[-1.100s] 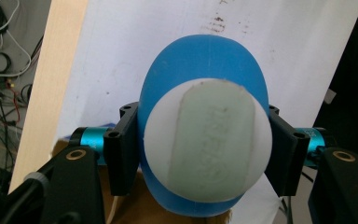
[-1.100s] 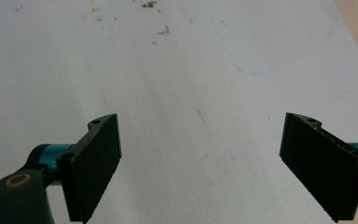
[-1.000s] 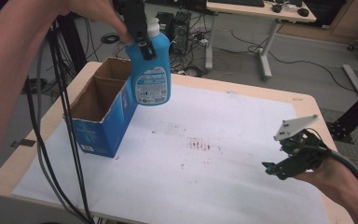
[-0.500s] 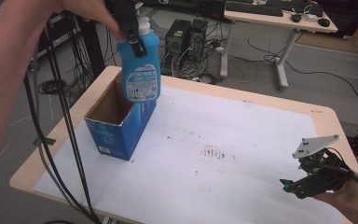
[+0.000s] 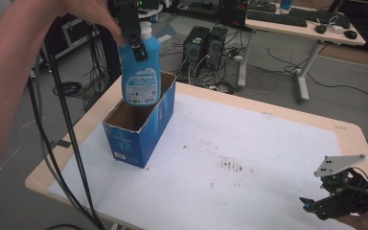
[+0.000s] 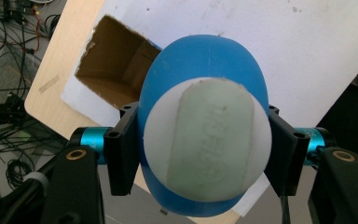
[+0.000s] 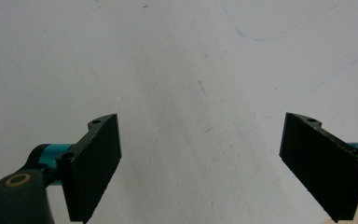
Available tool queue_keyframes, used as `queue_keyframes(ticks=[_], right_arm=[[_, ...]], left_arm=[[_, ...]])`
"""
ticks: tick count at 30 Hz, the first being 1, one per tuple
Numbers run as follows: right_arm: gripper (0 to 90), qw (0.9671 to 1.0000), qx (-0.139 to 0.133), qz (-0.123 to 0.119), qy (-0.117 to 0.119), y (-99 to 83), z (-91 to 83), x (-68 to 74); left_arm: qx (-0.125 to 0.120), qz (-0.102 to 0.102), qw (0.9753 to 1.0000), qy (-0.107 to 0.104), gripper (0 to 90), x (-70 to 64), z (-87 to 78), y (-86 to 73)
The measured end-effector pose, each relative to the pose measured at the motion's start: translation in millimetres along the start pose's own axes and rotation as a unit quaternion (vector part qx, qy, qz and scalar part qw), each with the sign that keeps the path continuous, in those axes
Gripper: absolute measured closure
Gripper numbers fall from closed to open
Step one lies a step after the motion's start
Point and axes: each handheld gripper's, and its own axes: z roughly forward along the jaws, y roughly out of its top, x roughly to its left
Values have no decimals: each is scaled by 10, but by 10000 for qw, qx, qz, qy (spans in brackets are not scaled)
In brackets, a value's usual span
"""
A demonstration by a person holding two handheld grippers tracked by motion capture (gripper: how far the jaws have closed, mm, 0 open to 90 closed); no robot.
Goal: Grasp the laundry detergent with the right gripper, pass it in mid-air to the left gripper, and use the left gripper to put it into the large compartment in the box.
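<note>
Bottle hanging upper left, clamped in left gripper, hovering over open box; needing straight lowering inside. Right gripper idling lower right, gaping, holding nothing.

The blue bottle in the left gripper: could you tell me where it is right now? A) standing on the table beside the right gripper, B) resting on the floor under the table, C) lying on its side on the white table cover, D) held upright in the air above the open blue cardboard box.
D: the left gripper is clamped on the blue bottle near its neck, and it hangs upright over the open top of the cardboard box.
</note>
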Motion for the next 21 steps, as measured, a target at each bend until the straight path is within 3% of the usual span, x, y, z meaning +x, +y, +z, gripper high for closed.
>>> queue_keyframes(ticks=[21], right_arm=[[121,10000,65,-59,-21,-4,39,70]], left_arm=[[70,-216,9997,-51,381,76,245,-203]])
